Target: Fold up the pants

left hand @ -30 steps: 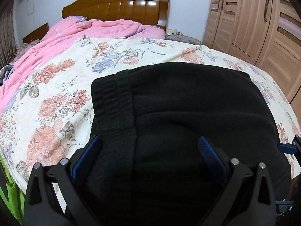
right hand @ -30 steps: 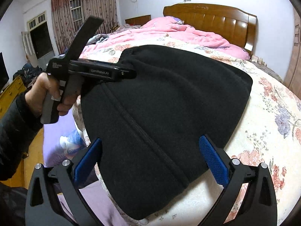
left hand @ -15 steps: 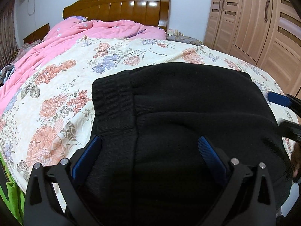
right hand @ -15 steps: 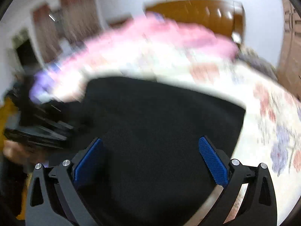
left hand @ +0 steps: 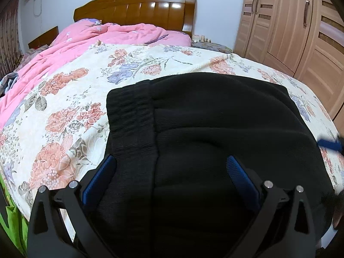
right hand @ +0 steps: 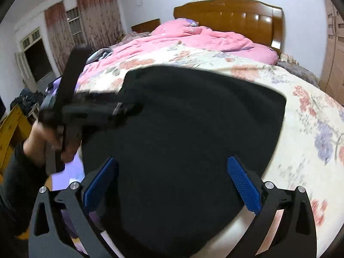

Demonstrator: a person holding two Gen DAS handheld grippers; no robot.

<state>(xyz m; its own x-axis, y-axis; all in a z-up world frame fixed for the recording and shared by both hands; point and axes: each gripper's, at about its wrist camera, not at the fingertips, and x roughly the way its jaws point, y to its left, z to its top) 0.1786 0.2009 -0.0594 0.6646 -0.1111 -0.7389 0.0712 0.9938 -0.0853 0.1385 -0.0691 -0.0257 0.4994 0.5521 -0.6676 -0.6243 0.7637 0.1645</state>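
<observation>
Floral bedspread bears pants under open left gripper.

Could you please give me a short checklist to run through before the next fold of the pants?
1. Left hand-held gripper open: ok.
2. Right hand-held gripper open: ok.
3. Pants lie on the bedspread, held by neither gripper: ok.
4. Waistband in sight and flat: ok.
5. Near edge of the pants fully on the bed: cannot tell, it is hidden behind the fingers.
6. Right view sharp enough to aim: not ok, it is blurred.
</observation>
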